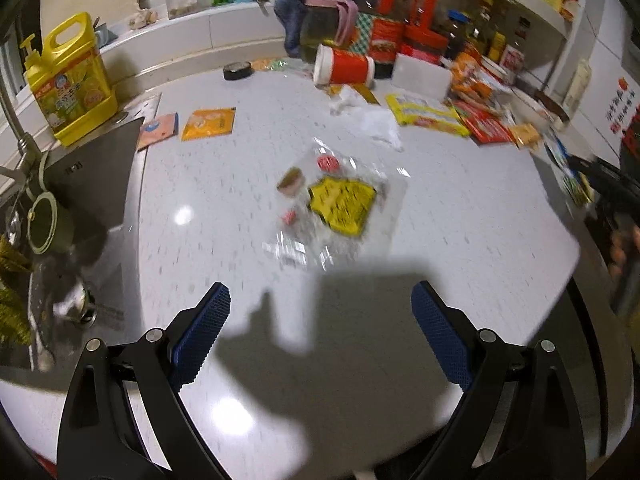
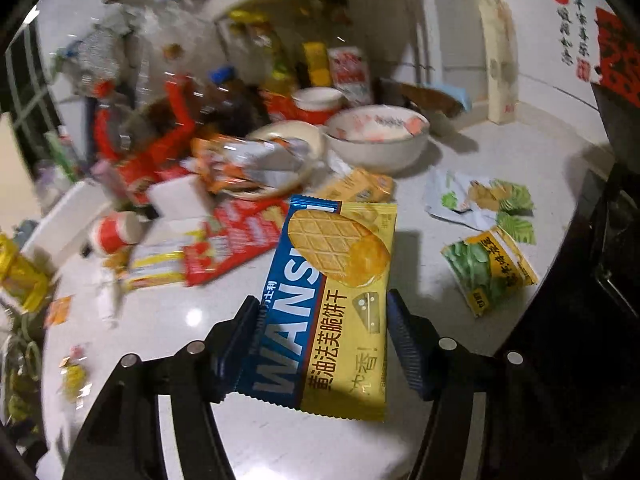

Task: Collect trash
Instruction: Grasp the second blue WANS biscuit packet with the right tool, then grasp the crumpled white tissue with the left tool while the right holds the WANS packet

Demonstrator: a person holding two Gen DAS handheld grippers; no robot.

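Observation:
My left gripper (image 1: 320, 298) is open and empty above the white counter (image 1: 224, 240). Ahead of it lies a clear plastic wrapper with a yellow label (image 1: 340, 204). Beyond that is crumpled white tissue (image 1: 376, 120), and an orange sachet (image 1: 209, 123) and a pink packet (image 1: 159, 129) lie at the left. My right gripper (image 2: 320, 312) is shut on a blue and yellow WANSI biscuit wrapper (image 2: 332, 304), held flat between the pads above the counter. Two green snack wrappers (image 2: 490, 266) (image 2: 480, 200) lie to its right.
A sink (image 1: 80, 200) with a green cup (image 1: 46, 222) and a yellow detergent jug (image 1: 72, 80) are at the left. Jars, bottles, a red-and-white cup (image 1: 344, 65) and snack packs crowd the back. Bowls (image 2: 376, 140) and red packs (image 2: 236, 240) lie ahead of my right gripper.

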